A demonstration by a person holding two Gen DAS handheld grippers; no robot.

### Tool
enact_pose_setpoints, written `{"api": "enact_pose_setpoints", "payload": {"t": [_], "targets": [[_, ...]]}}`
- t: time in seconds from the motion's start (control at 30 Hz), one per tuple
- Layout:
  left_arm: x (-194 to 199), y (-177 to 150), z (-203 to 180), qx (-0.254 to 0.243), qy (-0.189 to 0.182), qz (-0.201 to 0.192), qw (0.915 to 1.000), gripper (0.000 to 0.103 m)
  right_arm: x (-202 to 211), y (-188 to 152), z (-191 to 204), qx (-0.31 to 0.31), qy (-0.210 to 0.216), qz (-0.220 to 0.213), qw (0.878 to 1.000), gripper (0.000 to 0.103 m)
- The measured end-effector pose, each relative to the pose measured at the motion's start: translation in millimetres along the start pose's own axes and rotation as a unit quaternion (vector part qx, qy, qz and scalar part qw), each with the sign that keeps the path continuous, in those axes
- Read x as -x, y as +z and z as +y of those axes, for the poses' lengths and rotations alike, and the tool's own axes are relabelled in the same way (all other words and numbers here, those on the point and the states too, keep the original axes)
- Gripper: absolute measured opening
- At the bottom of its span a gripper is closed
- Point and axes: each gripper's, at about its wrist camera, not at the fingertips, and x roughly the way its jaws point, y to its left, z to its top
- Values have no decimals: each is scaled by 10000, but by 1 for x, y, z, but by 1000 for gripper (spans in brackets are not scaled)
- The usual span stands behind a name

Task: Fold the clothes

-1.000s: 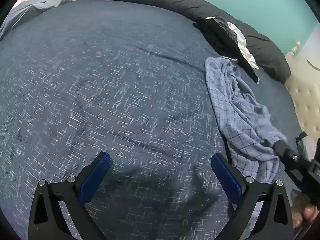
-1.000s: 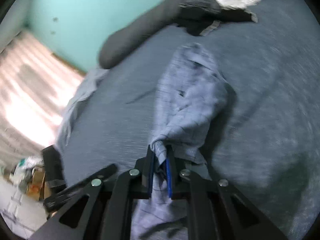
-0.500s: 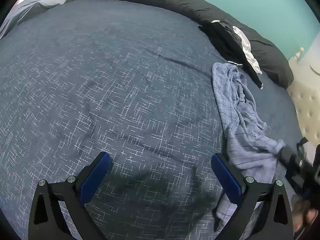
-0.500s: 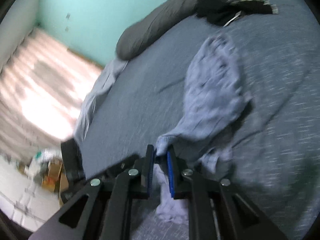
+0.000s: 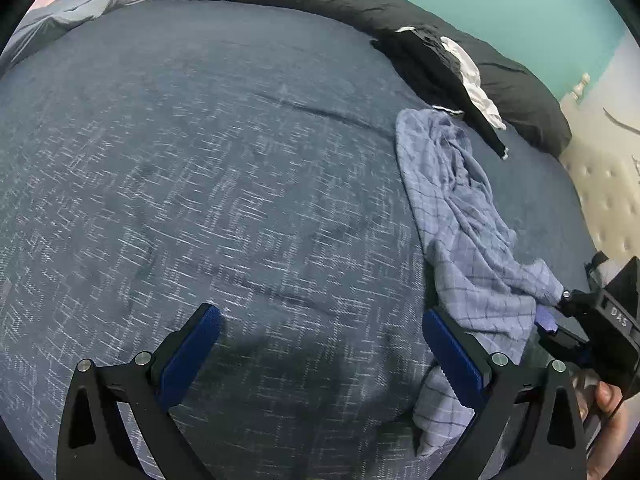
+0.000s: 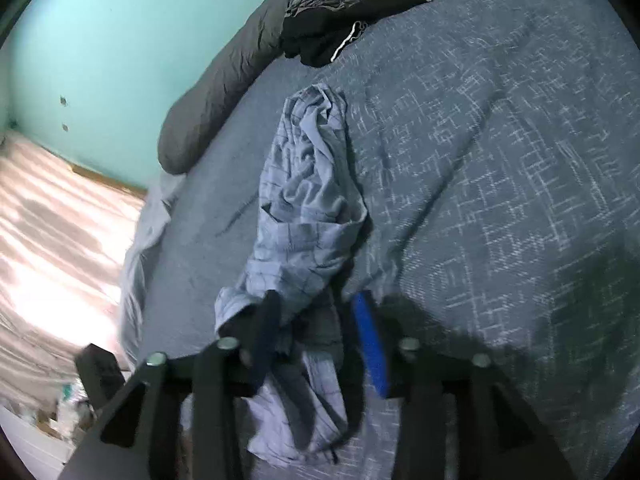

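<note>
The right gripper point(image 6: 320, 320) had just been opening: a second earlier its jaws pinched the near end of the checked shirt point(image 6: 308, 216); now they stood apart, with the cloth lying loose between them and against neither pad. The shirt, earlier lifted and taut, lay crumpled in a long strip on the blue bedspread point(image 5: 200, 180), its far end near the pile of dark clothes point(image 5: 432, 64). The left gripper point(image 5: 320, 344) was unchanged, its jaws wide open and empty above the bedspread, left of the shirt.
</note>
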Motion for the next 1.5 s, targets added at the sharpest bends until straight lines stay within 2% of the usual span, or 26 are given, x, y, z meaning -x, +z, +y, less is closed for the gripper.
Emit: {"api": "enact_pose_setpoints", "payload": {"t": [0.13, 0.37, 0.43, 0.57, 0.63, 0.77, 0.87, 0.97, 1.03, 1.13, 1.27, 1.3, 1.33, 1.37, 1.5], "targets": [[2, 3, 8, 116, -19, -12, 9999, 103, -4, 11, -1, -118, -53, -15, 9999, 47], [7, 5, 18, 271, -93, -22, 9996, 103, -36, 30, 2, -279, -164, 35, 9995, 47], [10, 6, 21, 261, -74, -63, 9996, 103, -43, 34, 7, -220, -73, 79, 9997, 47], [12, 8, 27, 413, -103, -69, 9991, 103, -47, 34, 35, 322, -12, 141, 9994, 23], [14, 9, 30, 491, -108, -89, 9987, 103, -53, 34, 50, 506, 114, 218, 9984, 17], [16, 12, 36, 570, -72, -152, 9982, 103, -67, 27, 83, 1049, 344, 453, 9929, 13], [15, 12, 42, 683, -34, -168, 9975, 103, -82, 15, 104, 1375, 637, 820, 9850, 13], [15, 12, 44, 702, -34, -153, 9974, 103, -93, 5, 111, 1547, 680, 1112, 9793, 13], [15, 12, 43, 679, -39, -160, 9976, 103, -89, 3, 107, 1478, 587, 1072, 9814, 13], [15, 12, 40, 668, -53, -160, 9976, 103, -65, 7, 90, 1163, 541, 673, 9894, 13], [14, 12, 40, 665, -47, -166, 9976, 103, -32, 16, 62, 829, 68, 154, 9964, 15], [14, 12, 39, 660, -45, -165, 9977, 103, -28, 17, 53, 748, -151, 117, 9970, 18], [13, 12, 39, 654, -43, -165, 9977, 103, -26, 19, 45, 664, -372, 130, 9970, 26], [12, 12, 38, 649, -42, -158, 9978, 103, -24, 20, 37, 573, -517, 158, 9969, 30], [10, 13, 36, 615, -52, -137, 9980, 103, -30, 13, 22, 463, -754, 375, 9954, 31]]}}
